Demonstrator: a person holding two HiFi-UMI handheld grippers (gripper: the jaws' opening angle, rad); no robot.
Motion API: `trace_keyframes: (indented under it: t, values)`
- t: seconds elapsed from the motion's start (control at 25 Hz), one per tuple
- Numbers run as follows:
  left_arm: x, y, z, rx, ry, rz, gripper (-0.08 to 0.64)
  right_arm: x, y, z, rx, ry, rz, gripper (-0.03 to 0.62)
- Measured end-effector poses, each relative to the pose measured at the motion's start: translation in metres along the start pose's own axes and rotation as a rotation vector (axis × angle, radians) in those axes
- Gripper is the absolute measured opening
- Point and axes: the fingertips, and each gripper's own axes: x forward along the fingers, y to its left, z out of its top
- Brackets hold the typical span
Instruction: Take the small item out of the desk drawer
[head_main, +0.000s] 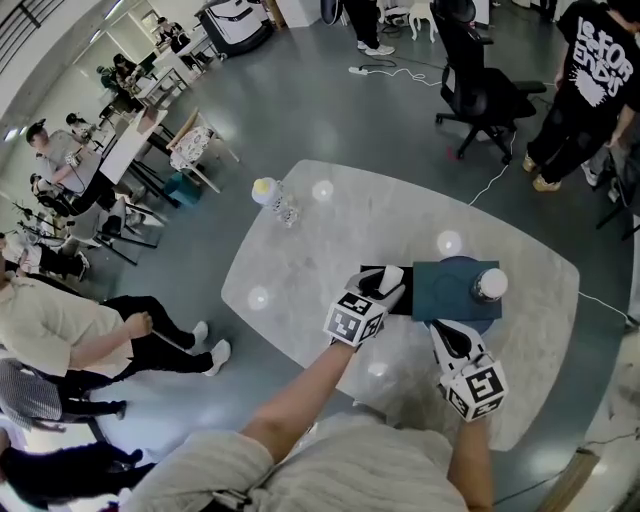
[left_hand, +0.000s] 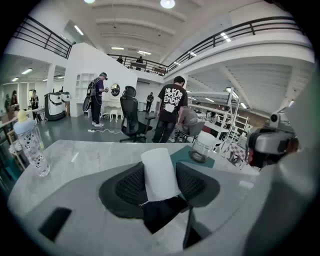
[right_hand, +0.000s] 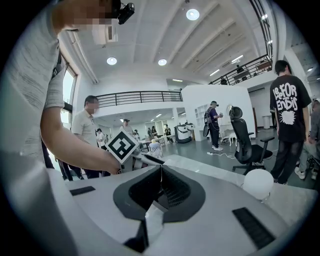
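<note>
Two grippers work over one marble table (head_main: 300, 260). The left gripper (head_main: 385, 285) has its jaws set apart and pressed on one small white item (left_hand: 160, 172), a short upright roll or cylinder held between the two ribbed pads. Right under the item and the jaws lies one black drawer (left_hand: 161, 212), pulled out. It sticks out from one dark teal drawer unit (head_main: 435, 285), which sits just beyond and to the right of this gripper.

One glass jar (head_main: 488, 285) with a white lid stands on top of the unit, ahead and to the right of the left gripper and just ahead of the right one. One clear water bottle (head_main: 270, 197) with a yellow cap stands well ahead and to the left of the left gripper, near the table's far edge.

The right gripper (head_main: 450, 332) hangs beside the near edge of the unit. Its jaws are closed tight against each other with nothing between them, and the left gripper's marker cube shows to its left.

Past the table, ahead and to the right of both grippers, stand one black office chair (head_main: 480, 90) and one person in a black printed T-shirt (head_main: 590, 70).
</note>
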Motion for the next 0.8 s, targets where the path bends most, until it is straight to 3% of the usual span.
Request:
trace_keyframes:
  t: [0.8]
  values:
    - [-0.054, -0.052, 0.035, 0.045, -0.166, -0.118, 0.209, -0.009, 0.018, 0.004, -0.025, 0.02, 0.006, 0.009]
